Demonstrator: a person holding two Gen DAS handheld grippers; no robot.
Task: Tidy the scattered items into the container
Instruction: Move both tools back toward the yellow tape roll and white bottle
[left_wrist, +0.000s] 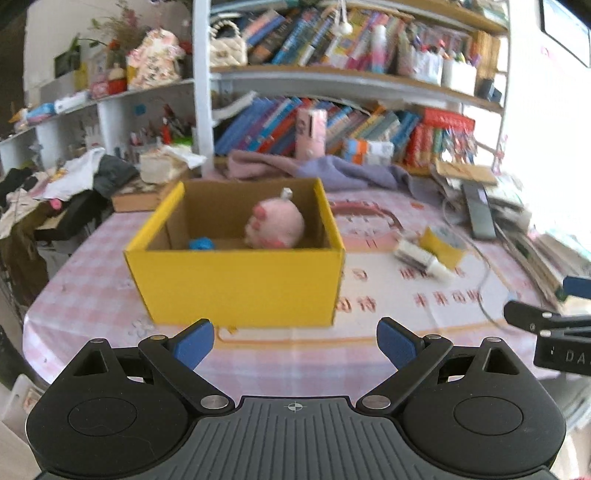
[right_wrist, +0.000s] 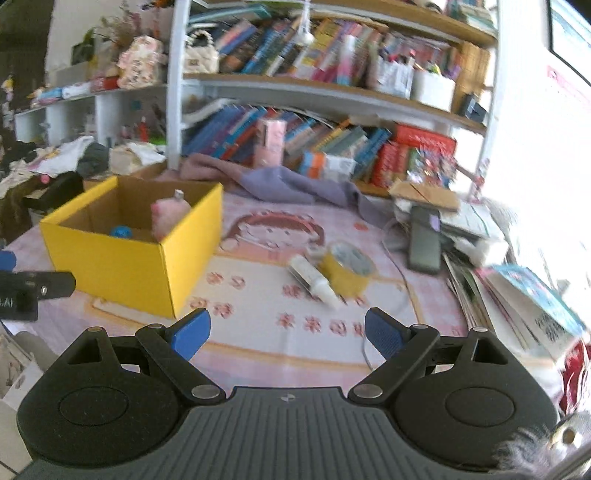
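While nothing is held: both grippers spread wide, empty, hanging over the near table edge.
Left gripper (left_wrist: 294, 345): jaws apart, aimed at the front wall of the box, not touching it.
Box (right_wrist: 110, 258): yellow card outside, brown inside, open top, standing on the left of the table (right_wrist: 258, 354); light and thin-walled by the look, likely to slide if nudged.
Inside box: pink plush (right_wrist: 168, 218) leaning against the right wall; small blue thing (right_wrist: 121, 232) on the floor to its left; kind too blurred to tell.
Right gripper (right_wrist: 287, 332): jaws apart, pointed toward the two loose items, short of them.
Tube (right_wrist: 314, 281): white, lying flat right of the box, cap toward the camera, touching the tape; probably light, smooth, a bit slippery; best pinched across the middle of the body.
Tape (right_wrist: 347, 271): yellow roll just behind and right of the tube, tilted; stiff and light at a guess; best taken across the rim or through the hole.
Left of task: tube and tape yet to go in.
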